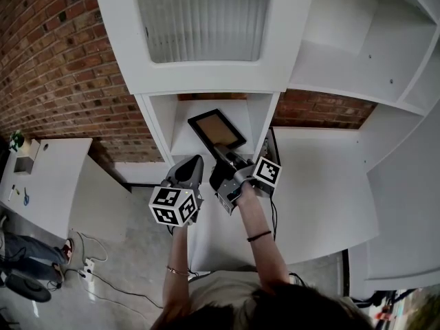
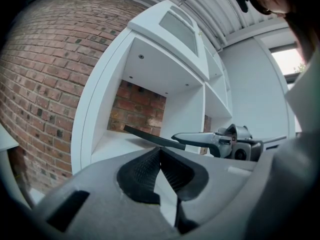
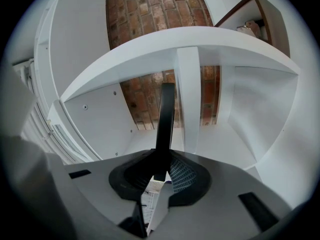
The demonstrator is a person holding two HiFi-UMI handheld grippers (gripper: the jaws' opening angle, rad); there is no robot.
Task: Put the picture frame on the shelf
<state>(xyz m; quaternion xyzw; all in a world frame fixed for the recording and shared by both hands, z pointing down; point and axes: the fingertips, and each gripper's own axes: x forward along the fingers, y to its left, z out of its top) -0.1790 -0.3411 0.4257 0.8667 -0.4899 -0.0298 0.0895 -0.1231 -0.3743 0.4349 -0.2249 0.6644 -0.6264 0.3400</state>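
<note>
Arms (image 1: 258, 236) stretch forward from the person, with the right gripper (image 1: 221, 158) clamped on the frame (image 1: 216, 129) at a shelf (image 1: 155, 126) bay and the left gripper (image 1: 196, 160) empty just beside it.

In the right gripper view the jaws press on the near edge of the frame (image 3: 165, 129), which shows edge-on and runs away into the white bay, with brick wall (image 3: 150, 14) behind. From the head view the frame is tilted, its brown face turned up, with its far end inside the bay and above the bay's floor. Whether it touches that floor I cannot tell. In the left gripper view the jaws of the left gripper (image 2: 160, 151) meet at their tips with nothing between them, and the frame (image 2: 150, 137) and the right gripper (image 2: 176, 137) sit just ahead.
</note>
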